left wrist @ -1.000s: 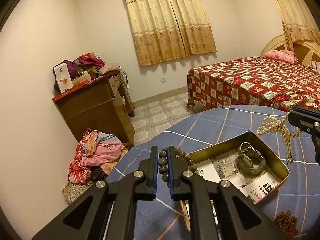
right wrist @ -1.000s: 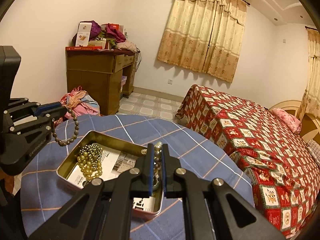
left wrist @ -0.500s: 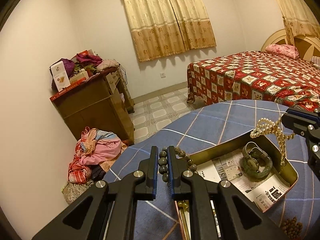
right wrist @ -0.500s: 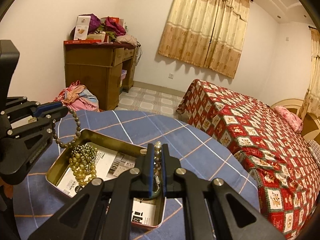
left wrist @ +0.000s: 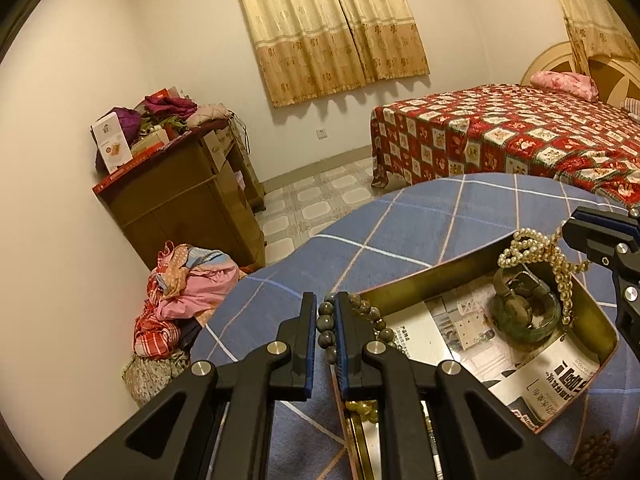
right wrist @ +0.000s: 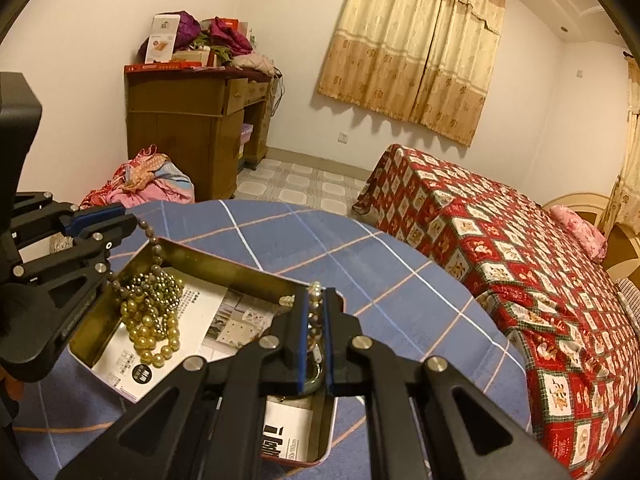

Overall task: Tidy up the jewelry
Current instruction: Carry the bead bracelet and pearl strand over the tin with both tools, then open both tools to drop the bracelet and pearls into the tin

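Note:
An open metal tin (left wrist: pixel 460 270) lined with printed paper lies on the blue checked tablecloth (left wrist: pixel 420 216). My left gripper (left wrist: pixel 326 306) is shut on a dark grey bead bracelet (left wrist: pixel 326 324), which dangles at the tin's near-left corner. In the right wrist view the same bracelet (right wrist: pixel 154 242) hangs from the left gripper (right wrist: pixel 130 220) onto a heap of gold beads (right wrist: pixel 154 316) in the tin (right wrist: pixel 224 264). My right gripper (right wrist: pixel 316 298) is shut on a pearl necklace (right wrist: pixel 315 290). That necklace (left wrist: pixel 536 250) droops from the right gripper (left wrist: pixel 570 228) over a green bangle (left wrist: pixel 524 314).
A bed with a red patchwork cover (right wrist: pixel 520 264) stands to the right of the round table. A wooden cabinet (right wrist: pixel 188 128) piled with boxes and clothes is against the left wall, with a heap of clothes (left wrist: pixel 180 300) on the floor. Brown beads (left wrist: pixel 596 452) lie beside the tin.
Both grippers have sunk toward the tin, still holding their strands. The pearl necklace and the grey bracelet now hang lower, into the tin.

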The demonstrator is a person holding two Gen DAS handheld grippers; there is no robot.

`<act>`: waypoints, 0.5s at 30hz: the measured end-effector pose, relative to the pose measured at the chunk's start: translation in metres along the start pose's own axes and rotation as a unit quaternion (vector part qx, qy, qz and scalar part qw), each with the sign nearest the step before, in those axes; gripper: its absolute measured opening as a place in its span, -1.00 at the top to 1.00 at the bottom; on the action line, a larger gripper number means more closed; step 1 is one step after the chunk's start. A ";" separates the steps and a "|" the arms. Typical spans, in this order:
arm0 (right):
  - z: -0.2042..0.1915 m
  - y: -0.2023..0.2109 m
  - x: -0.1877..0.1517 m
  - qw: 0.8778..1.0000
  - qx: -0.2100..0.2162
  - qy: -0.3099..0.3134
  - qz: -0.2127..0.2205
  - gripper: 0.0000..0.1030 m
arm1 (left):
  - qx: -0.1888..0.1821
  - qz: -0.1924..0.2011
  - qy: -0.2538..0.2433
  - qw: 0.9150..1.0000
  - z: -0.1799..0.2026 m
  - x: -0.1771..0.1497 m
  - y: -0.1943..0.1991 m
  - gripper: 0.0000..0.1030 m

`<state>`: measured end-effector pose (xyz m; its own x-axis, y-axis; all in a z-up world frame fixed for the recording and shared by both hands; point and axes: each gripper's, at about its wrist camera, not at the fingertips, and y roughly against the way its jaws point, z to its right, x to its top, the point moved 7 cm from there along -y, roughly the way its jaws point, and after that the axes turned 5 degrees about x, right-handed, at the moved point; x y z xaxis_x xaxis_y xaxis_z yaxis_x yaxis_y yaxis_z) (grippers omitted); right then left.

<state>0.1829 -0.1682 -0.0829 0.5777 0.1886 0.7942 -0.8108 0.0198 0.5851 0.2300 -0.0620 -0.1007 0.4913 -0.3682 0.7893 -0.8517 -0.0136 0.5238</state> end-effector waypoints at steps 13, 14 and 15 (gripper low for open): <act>0.000 -0.017 -0.013 0.999 0.006 0.001 -0.033 0.84 | -0.004 -0.021 -0.011 1.000 0.011 -0.010 -0.017 0.84; 0.000 -0.018 -0.014 0.999 0.007 0.002 -0.037 0.84 | -0.004 -0.022 -0.012 1.000 0.012 -0.011 -0.018 0.84; 0.000 -0.019 -0.015 0.999 0.007 0.002 -0.040 0.83 | -0.003 -0.022 -0.013 1.000 0.013 -0.011 -0.018 0.84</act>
<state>0.1899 -0.1715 -0.1061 0.6404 0.1912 0.7439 -0.7603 0.0207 0.6492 0.2373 -0.0693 -0.1229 0.5234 -0.3922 0.7564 -0.8282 -0.0257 0.5598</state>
